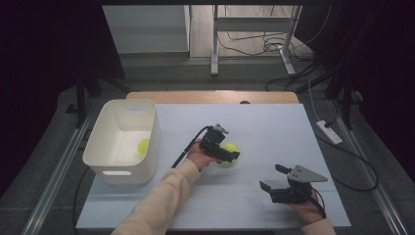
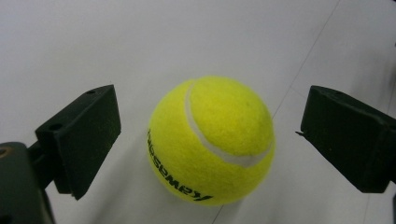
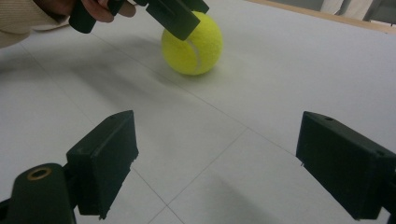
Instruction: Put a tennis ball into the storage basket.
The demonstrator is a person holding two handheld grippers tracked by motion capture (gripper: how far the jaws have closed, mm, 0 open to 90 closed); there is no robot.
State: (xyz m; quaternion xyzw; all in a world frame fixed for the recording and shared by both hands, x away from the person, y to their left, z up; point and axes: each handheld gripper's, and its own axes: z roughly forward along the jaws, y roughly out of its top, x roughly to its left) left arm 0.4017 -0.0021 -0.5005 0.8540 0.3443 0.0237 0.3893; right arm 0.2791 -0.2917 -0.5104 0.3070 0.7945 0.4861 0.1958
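A yellow tennis ball (image 1: 231, 147) lies on the white table sheet near the middle. My left gripper (image 1: 229, 152) reaches over it from the left. In the left gripper view the ball (image 2: 210, 140) sits between the two black jaws with a clear gap on each side, so this gripper (image 2: 210, 133) is open and not pressing on it. My right gripper (image 1: 270, 177) rests open near the front right, nothing between its jaws. The right gripper view looks past its own open gripper (image 3: 215, 158) to the ball (image 3: 196, 46) and the left gripper's fingers (image 3: 173, 16) above it.
A white plastic bin (image 1: 128, 103) stands at the left of the table with a second yellow ball (image 1: 143, 147) inside. The white sheet (image 1: 274, 122) covers the table, whose wooden back edge (image 1: 210, 96) shows. A power strip (image 1: 329, 131) and cables lie off the right side.
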